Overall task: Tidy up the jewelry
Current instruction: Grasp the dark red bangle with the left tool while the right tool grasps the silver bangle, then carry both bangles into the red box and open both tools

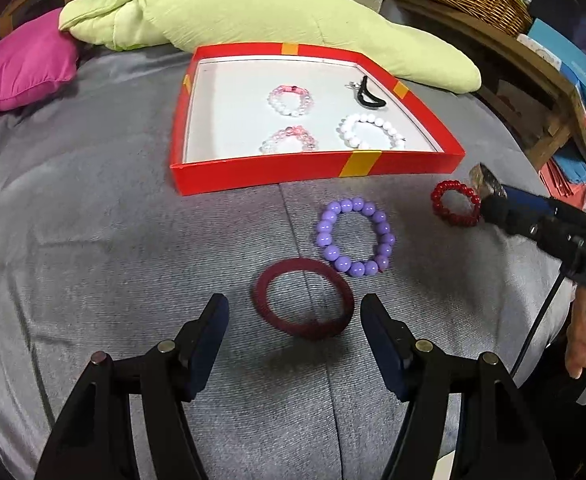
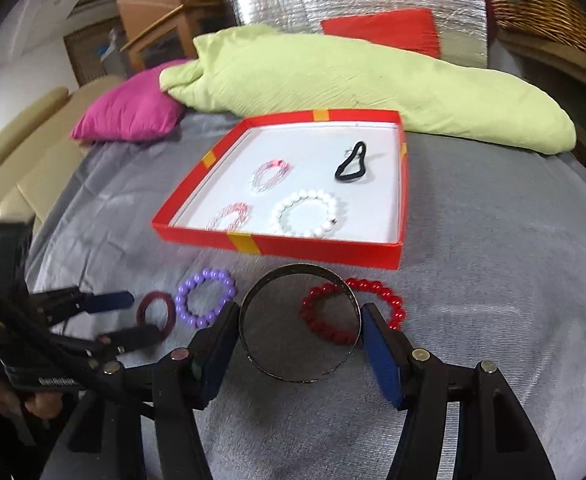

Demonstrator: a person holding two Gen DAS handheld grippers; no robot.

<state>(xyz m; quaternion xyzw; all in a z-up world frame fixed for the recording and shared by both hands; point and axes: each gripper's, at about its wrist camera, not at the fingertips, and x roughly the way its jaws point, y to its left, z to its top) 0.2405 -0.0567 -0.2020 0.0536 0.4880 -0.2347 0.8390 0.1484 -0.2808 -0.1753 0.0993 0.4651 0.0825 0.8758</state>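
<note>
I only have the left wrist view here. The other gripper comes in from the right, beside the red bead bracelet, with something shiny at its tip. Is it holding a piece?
Observer: Yes. The right gripper is shut on a dark metal bangle, pinching it across its width.
Operator: Is it also catching the red bracelet?
Observer: No. The red bead bracelet lies on the grey cover beyond the fingers, partly seen through the hoop.
Operator: How does my left gripper look from there?
Observer: The left gripper is open, its tips at the edge of the maroon ring.
</note>
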